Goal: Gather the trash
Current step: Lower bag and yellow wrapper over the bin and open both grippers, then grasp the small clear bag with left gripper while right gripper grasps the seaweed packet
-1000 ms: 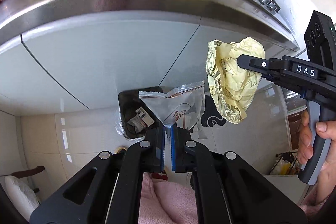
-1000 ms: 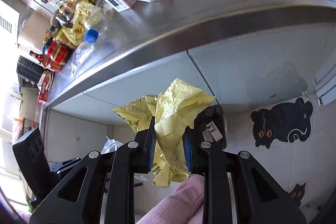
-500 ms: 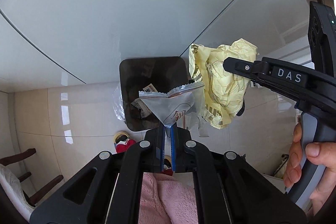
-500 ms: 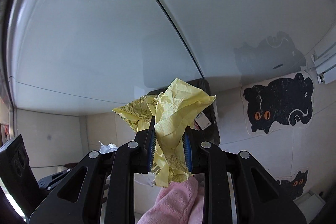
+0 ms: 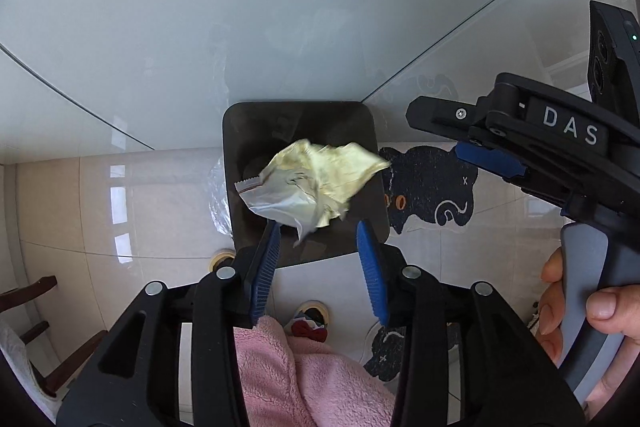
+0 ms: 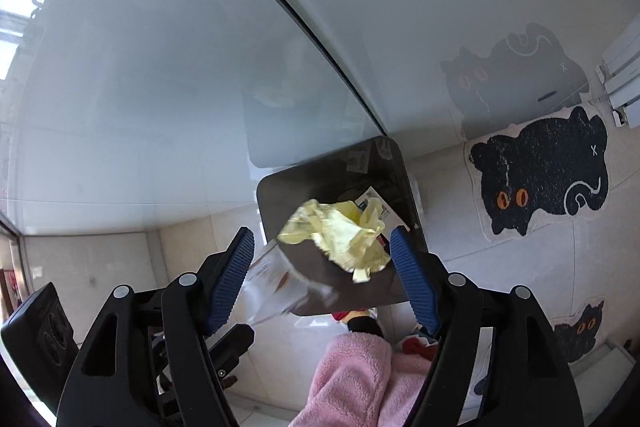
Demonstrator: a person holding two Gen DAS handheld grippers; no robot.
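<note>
This is the drop step: both pieces of trash are falling free over the dark square trash bin, which stands on the tiled floor against the white cabinet front. The left gripper has just been opening and its blue pads stand apart with nothing between them; the silver foil packet hangs just ahead of them over the bin's mouth, its long axis lying roughly across the view, its crimped end toward the bin's left rim. The right gripper has likewise just been opening, empty, with the crumpled yellow wrapper loose between and ahead of its pads, a shapeless wad with no clear axis. Next, I judge, both hands should lift away for more litter.
</note>
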